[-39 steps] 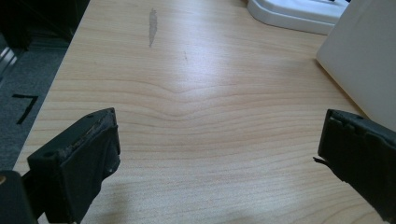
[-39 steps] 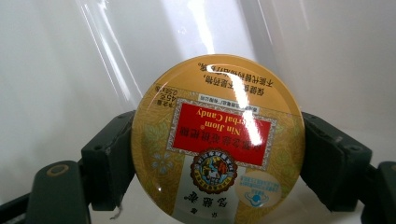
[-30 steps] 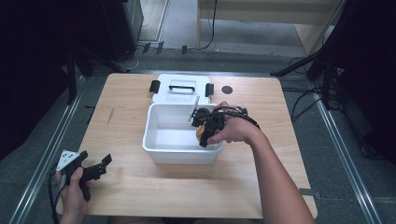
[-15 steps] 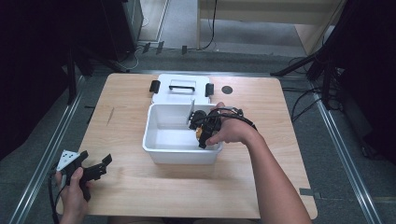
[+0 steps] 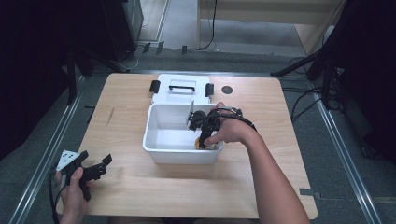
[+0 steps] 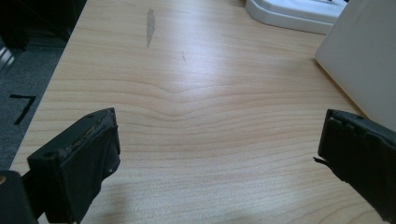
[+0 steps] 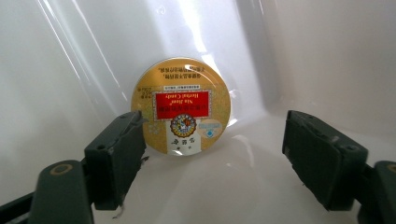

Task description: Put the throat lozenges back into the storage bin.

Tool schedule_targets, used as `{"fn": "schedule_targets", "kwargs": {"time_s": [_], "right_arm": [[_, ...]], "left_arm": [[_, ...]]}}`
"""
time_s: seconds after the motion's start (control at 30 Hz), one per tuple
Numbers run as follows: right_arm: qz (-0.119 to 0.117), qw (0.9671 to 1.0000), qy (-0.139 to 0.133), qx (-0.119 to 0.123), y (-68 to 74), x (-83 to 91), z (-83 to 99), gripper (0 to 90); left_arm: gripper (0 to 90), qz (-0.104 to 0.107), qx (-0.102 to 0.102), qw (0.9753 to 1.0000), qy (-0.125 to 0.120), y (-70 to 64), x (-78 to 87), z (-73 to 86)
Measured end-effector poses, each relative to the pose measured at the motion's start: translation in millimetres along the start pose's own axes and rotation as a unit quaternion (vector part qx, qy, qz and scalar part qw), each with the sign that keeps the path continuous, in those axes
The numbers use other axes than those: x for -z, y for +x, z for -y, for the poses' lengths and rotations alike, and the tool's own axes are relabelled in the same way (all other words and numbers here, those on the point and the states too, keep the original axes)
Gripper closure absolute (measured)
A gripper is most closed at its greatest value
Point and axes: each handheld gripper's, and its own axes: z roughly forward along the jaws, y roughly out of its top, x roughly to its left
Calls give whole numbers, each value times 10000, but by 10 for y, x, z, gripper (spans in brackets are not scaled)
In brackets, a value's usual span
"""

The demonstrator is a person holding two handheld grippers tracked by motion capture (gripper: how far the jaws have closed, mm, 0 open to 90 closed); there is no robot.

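Note:
A round gold tin [image 7: 181, 106] with a red label lies in a corner of the white bin [image 5: 160, 151]; in the high view the tin [image 5: 200, 145] peeks out under the hand. My right gripper [image 7: 215, 154] reaches down inside the bin, jaws open, the tin just beyond and between them, free of both pads. From above, the right gripper [image 5: 203, 130] sits at the bin's right side in the person's hand. My left gripper [image 5: 95, 169] rests open near the table's front left corner, over bare wood [image 6: 196, 116] with nothing between its jaws.
The bin's white lid [image 5: 180, 88] with black latches lies behind the bin. A small dark disc [image 5: 227, 89] sits on the table right of the lid. In the left gripper view the bin's outer wall [image 6: 364, 60] stands at the right.
The right gripper has dipped lower into the bin and the tin now lies loose on the bin floor. The left gripper has stayed put.

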Motion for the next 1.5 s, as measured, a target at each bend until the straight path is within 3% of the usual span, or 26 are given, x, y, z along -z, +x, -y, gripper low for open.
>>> {"fn": "schedule_targets", "kwargs": {"time_s": [0.1,0.4,0.8,1.13,1.17,1.27,1.3,1.33,1.37,1.4,1.5], "right_arm": [[-49,9998,-137,-123,-28,26,19,269],[-76,9989,-355,-308,-36,153,70,280],[94,9930,-891,-765,-105,510,223,259],[200,9839,-1364,-1138,-191,751,435,231],[244,9812,-1434,-1272,-215,800,491,224],[285,9789,-1501,-1354,-237,831,539,216],[286,9758,-1565,-1498,-262,863,598,203],[286,9758,-1565,-1498,-262,863,598,203],[315,9726,-1642,-1617,-284,886,672,201],[315,9726,-1642,-1617,-284,886,672,201],[355,9674,-1712,-1832,-315,888,802,187]], "left_arm": [[0,4,0,10000,2,0,-1,0],[0,-5,-14,10000,10,-2,-3,-1],[0,-12,-24,10000,18,-3,-2,-2],[0,-18,-38,10000,28,-4,-2,-2],[0,-18,-40,10000,21,-4,-3,-2],[0,-19,-45,10000,22,-5,-3,-2],[0,-20,-45,10000,23,-6,-2,-2],[0,-24,-51,10000,26,-6,-2,-2],[0,-23,-48,10000,24,-6,-2,-2],[0,-23,-52,10000,23,-6,-2,-2],[0,-21,-53,10000,21,-7,-2,-2]]}}
